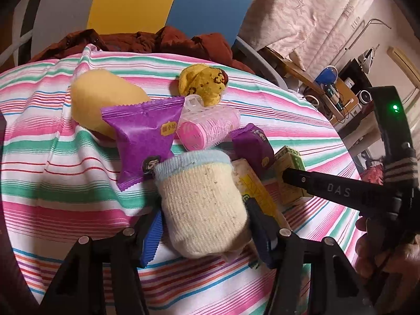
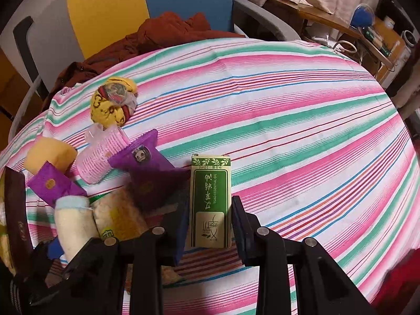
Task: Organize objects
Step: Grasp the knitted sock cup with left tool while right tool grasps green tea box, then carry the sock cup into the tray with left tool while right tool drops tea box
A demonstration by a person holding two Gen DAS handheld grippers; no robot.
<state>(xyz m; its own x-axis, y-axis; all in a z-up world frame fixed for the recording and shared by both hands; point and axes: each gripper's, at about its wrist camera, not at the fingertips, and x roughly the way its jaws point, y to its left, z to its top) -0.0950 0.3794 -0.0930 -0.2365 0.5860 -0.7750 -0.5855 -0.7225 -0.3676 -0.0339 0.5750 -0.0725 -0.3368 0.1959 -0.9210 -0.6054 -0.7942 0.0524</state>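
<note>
Lying between left tool (image 1: pixel 204 220) fingers, cream sock (image 1: pixel 202 204), seemingly gripped

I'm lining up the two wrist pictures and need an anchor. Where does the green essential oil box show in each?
Left wrist: the green essential oil box sits right of centre, partly behind the right tool's dark finger.
Right wrist: the box stands bottom centre, between the tool's fingers.
Shared landmark: the pink hair roller.
</note>
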